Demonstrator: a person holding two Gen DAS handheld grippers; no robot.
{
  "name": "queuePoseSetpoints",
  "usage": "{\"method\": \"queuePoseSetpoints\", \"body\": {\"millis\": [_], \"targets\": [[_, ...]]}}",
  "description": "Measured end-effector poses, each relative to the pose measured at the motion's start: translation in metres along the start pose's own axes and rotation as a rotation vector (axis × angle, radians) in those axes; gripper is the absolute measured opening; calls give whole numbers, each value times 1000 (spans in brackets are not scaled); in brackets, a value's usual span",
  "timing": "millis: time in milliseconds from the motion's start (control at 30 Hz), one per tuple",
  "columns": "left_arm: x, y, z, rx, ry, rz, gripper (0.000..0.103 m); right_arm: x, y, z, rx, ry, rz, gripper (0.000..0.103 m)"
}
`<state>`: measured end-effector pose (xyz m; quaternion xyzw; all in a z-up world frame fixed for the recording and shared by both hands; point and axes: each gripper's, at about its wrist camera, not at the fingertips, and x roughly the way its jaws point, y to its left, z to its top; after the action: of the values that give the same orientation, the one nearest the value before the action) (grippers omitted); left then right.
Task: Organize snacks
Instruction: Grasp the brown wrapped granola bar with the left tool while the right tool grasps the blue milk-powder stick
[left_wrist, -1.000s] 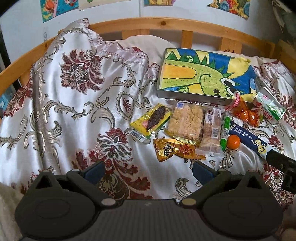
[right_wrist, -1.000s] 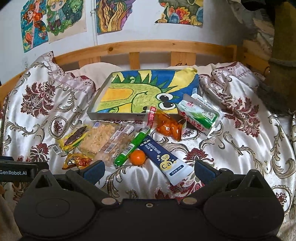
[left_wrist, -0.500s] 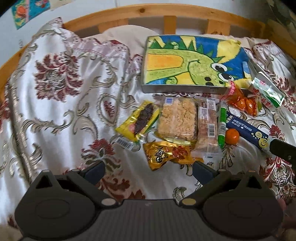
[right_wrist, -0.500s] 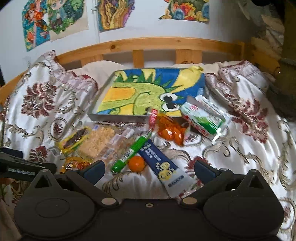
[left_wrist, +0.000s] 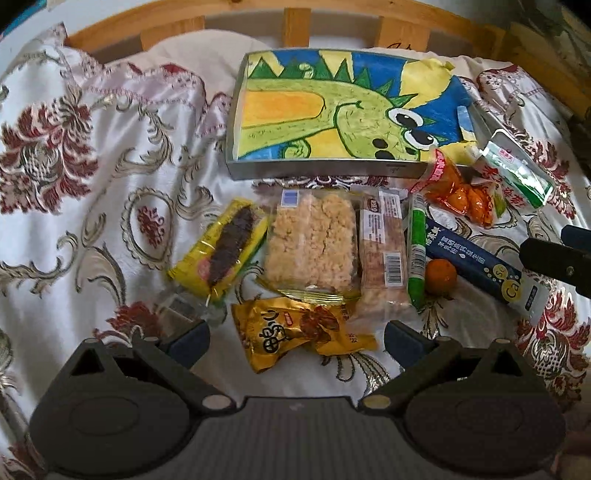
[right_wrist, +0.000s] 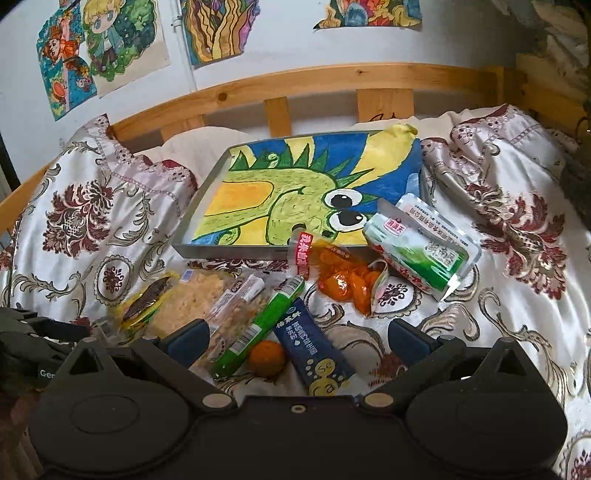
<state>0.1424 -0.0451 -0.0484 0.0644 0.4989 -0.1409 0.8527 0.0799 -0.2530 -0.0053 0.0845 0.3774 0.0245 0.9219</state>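
Several snacks lie on a satin bedspread before a metal tray (left_wrist: 325, 171) lined with a dinosaur drawing. My left gripper (left_wrist: 295, 338) is open, low over a gold snack packet (left_wrist: 295, 330). Beyond it lie a yellow bar (left_wrist: 221, 251), a rice crisp pack (left_wrist: 312, 245), a clear wafer pack (left_wrist: 382, 254), a green stick (left_wrist: 417, 254), a small orange (left_wrist: 439, 275) and a blue tube (left_wrist: 480, 267). My right gripper (right_wrist: 295, 341) is open, low over the green stick (right_wrist: 262, 325), the orange (right_wrist: 266, 356) and the blue tube (right_wrist: 314, 347). An orange candy bag (right_wrist: 343, 277) and a green pouch (right_wrist: 417, 247) lie by the tray (right_wrist: 229, 253).
A wooden bed rail (right_wrist: 332, 85) runs behind the tray, under a wall with drawings. The bedspread (left_wrist: 92, 192) is rumpled at the left and right. The other gripper shows at each view's edge (left_wrist: 554, 260) (right_wrist: 22, 339).
Both grippers have moved forward and down toward the snacks. The left one now hovers over the gold packet, the right one over the green stick and orange. Nothing was taken hold of.
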Motion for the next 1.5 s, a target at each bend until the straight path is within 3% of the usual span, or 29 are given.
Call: {"method": "queuePoseSetpoints", "body": {"millis": [300,600,767,867,1033,1300,1500], "targets": [[13,4,10,-34,-4,-2,102,30,3,7,-202,50,1,102],[20,-2,21,-28,-41,-31,102,46,10,-2,-251,102,18,102],[26,-10,27,-1,-57,-108,102,54,16,-8,-310,141,-29,99],[28,-15,28,24,-85,-171,102,55,14,-8,-304,145,-55,90],[30,-31,30,116,-149,-194,102,56,10,-7,-310,131,-82,88],[36,-39,31,199,-183,-251,90,76,6,-6,-348,162,-66,72],[46,-36,32,202,-150,-275,72,83,6,-6,-358,164,-38,69]]}}
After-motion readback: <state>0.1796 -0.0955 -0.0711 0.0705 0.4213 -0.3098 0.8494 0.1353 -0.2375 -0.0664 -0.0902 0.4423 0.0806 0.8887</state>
